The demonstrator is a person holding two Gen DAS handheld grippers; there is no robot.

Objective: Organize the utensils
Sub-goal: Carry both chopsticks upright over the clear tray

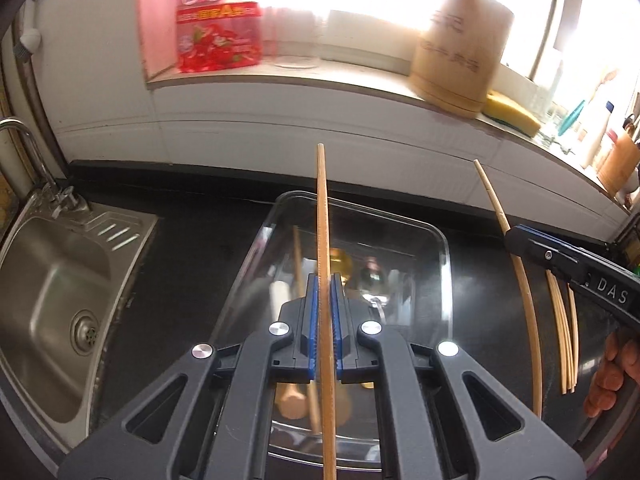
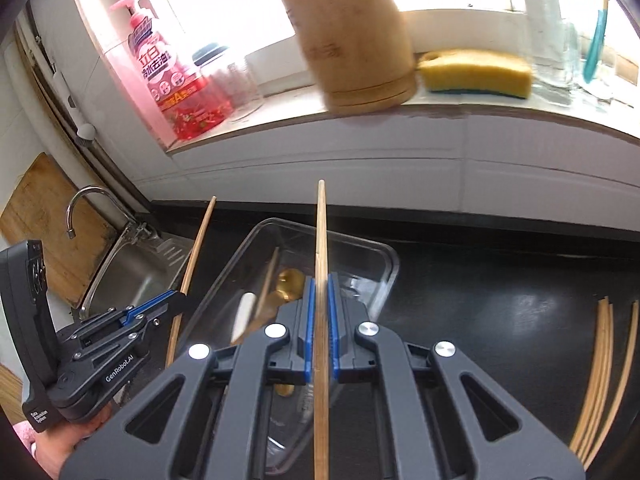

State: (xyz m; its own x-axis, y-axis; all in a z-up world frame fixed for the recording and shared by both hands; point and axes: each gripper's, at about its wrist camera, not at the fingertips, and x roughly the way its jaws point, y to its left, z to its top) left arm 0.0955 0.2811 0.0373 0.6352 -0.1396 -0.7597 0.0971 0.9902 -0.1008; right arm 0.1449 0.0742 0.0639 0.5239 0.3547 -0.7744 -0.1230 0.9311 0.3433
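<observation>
A: Over the black surface (image 1: 192,240), at the middle of each wrist view, what is being held?

B: The left hand-held gripper (image 1: 325,280) is clamped on one wooden chopstick (image 1: 322,208), pointing toward twelve o'clock above the clear tray (image 1: 440,240). The right hand-held gripper (image 2: 321,280) pinches a second chopstick (image 2: 321,232) the same way.

A: How far along would you judge it?

B: Midway, at a guess. A bundle of loose chopsticks (image 2: 600,368) lies on the surface at four o'clock in the right view, well apart from the tray. Inside the tray I see a gold spoon (image 2: 290,280), a white-handled piece (image 2: 244,316) and another stick, all unsorted. The bamboo holder (image 2: 352,36) on the sill at twelve o'clock looks the likely destination, though that is only my guess.

A: And the sticks themselves?

B: Slim, pale bamboo, straight, slightly tapered; each held near mid-length.
</observation>
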